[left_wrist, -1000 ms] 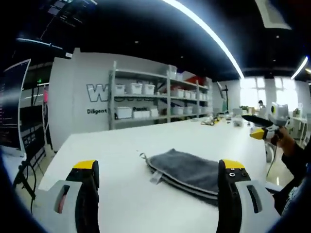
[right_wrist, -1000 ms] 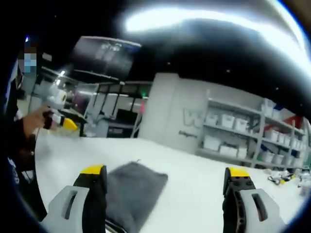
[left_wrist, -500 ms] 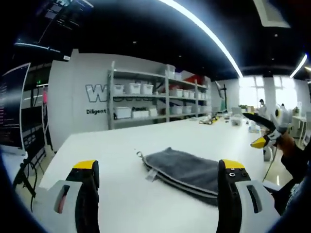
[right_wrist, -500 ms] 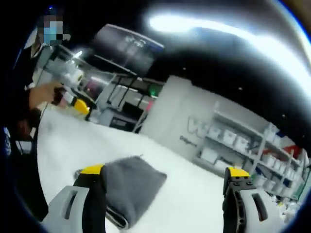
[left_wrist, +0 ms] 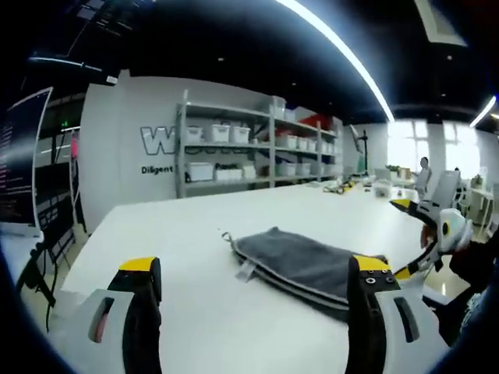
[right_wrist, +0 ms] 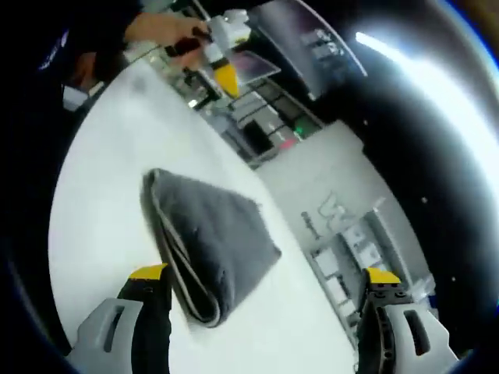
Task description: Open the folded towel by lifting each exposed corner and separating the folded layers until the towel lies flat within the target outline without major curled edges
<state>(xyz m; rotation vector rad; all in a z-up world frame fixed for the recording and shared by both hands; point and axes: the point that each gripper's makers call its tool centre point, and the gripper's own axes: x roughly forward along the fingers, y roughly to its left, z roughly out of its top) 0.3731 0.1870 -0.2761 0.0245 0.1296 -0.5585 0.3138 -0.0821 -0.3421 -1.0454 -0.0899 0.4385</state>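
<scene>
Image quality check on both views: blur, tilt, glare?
Left gripper view: sharp, level; towel crisp, ceiling light strip bright but contained. Right gripper view: strongly rolled, soft with motion blur; towel readable, shelving smeared, overhead light flares.

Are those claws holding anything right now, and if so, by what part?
Nothing is held. Both the left claw and the right claw stand open, and the folded grey towel lies untouched on the white table.

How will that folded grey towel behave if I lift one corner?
The grey towel will probably droop: it lies in soft stacked layers. Likely light, so the corner lifts easily. The smooth white table may let the rest slide.
</scene>
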